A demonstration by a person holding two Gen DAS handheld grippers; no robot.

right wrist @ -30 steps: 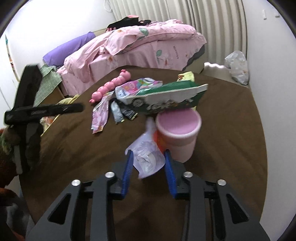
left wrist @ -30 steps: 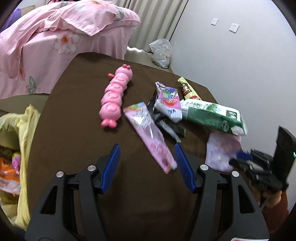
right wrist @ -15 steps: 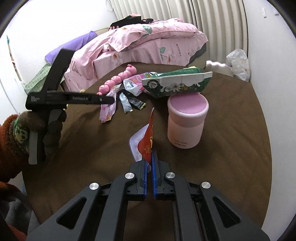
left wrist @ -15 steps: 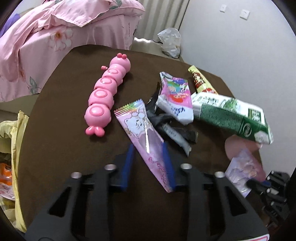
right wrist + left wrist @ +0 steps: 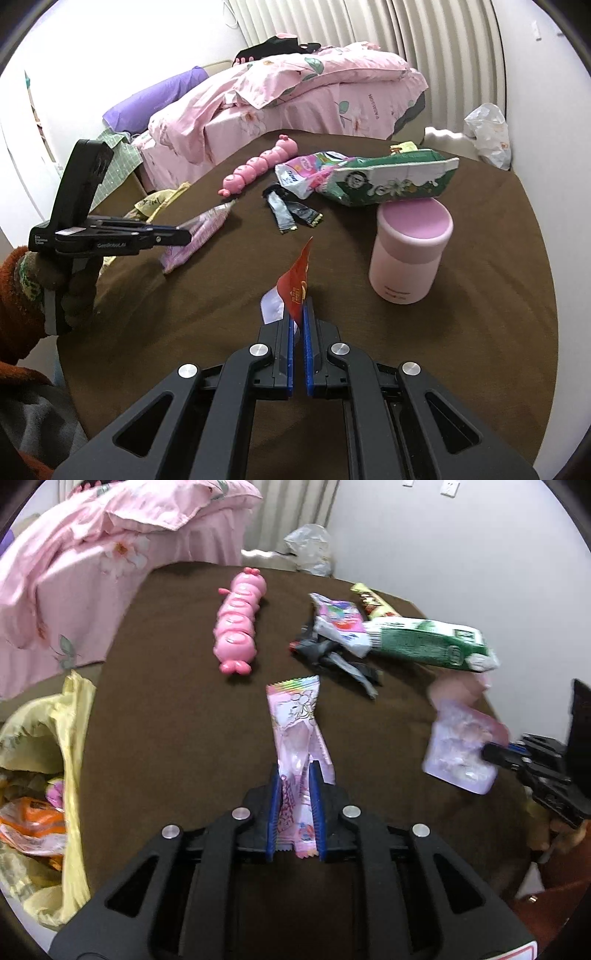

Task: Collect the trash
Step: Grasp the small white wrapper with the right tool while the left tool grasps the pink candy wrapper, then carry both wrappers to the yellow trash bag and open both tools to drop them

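Yellow trash bag [image 5: 70, 716] at table's left edge. Left gripper [image 5: 295, 805] closing its jaws on long pink candy wrapper [image 5: 295, 716], crinkled, rainbow-edged, lifted above brown table [image 5: 166, 709]. Right gripper [image 5: 299, 332] clamped tight on red-and-white wrapper [image 5: 295, 288], held upright.

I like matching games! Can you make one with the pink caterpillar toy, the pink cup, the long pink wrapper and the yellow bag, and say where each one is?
Things:
1. caterpillar toy
2. pink cup
3. long pink wrapper
4. yellow bag

Places:
A. under one end of the green packet
B. between the left gripper fingers
C. beside the table edge, trash inside
D. lying free on the brown table

Pairs: 1-D, 2-A, 3-B, 4-C
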